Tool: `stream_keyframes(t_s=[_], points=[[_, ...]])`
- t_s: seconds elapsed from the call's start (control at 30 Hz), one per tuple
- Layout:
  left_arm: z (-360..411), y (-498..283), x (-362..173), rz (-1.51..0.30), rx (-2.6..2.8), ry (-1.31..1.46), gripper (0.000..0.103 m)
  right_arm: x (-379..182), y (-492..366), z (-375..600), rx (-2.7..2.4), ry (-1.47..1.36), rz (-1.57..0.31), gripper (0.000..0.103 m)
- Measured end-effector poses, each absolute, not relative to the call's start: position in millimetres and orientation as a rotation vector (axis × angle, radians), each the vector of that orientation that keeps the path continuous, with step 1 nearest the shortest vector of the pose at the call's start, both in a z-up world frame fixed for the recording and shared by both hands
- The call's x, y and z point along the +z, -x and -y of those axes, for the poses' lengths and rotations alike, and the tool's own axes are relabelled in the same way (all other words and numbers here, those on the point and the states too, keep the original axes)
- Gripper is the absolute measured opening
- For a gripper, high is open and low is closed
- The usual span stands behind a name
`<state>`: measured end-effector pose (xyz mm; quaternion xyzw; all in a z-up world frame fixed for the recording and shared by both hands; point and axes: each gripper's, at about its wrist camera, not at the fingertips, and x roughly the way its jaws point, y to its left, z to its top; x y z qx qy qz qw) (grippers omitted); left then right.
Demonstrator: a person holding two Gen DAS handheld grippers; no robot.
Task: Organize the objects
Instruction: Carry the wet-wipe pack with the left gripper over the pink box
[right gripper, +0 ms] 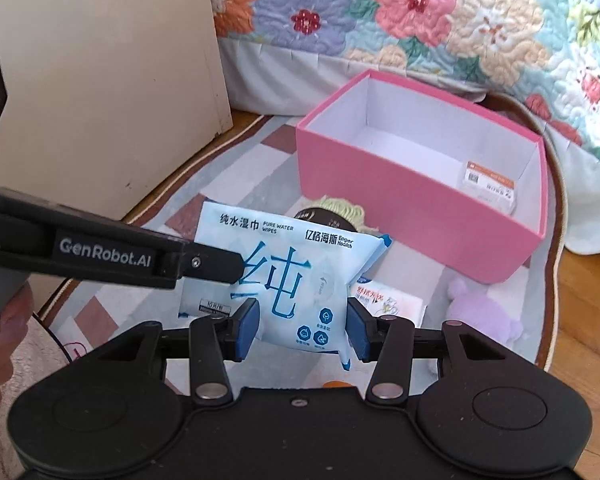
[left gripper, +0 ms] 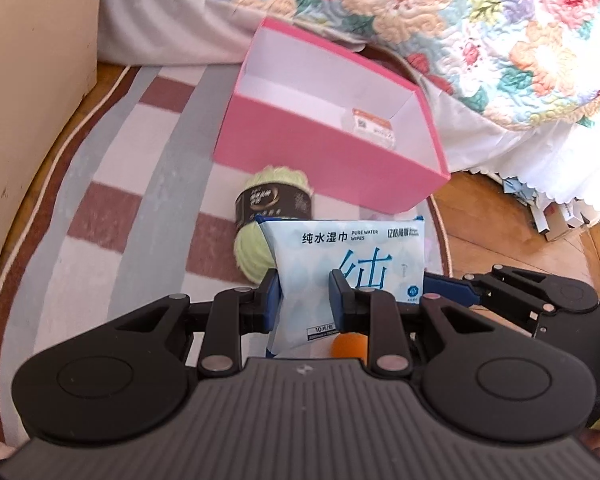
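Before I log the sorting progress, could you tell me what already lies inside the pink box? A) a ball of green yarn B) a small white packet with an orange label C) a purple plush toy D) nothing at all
B: a small white packet with an orange label lies in the corner of the pink box; the green yarn and purple plush toy are outside, on the rug.

Striped rug [left gripper: 112, 184] with grey, white, brownish-red blocks and pale cord edge covers floor. Wooden floor [left gripper: 496, 220] shows at right, beyond rug edge. Floral quilt [right gripper: 440, 12] drapes over bed at far side, white skirt below it. Beige cabinet panel [right gripper: 112, 80] stands at far left. Cardboard clutter [left gripper: 556, 220] lies under bed, right.
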<state>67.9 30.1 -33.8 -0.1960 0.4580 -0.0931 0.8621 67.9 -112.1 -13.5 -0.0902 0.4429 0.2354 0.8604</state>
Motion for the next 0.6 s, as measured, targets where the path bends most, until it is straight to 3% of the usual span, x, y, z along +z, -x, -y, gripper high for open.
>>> stream_keyframes(t_s=[0.17,0.4,0.6], points=[[-25.1,-68.1,-19.0,-0.939,-0.243,0.397,0.024,1.0,-66.1,123.2,0.506,0.208,-0.918,0.053],[-20.6,-75.9,-6.9,-0.922,-0.284,0.405,0.024,18.6,-67.2,136.5,0.483,0.227,-0.857,0.042],[-8.8,-90.0,4.4,-0.911,-0.295,0.373,0.024,26.3,-77.1,145.8,0.443,0.189,-0.822,0.041]])
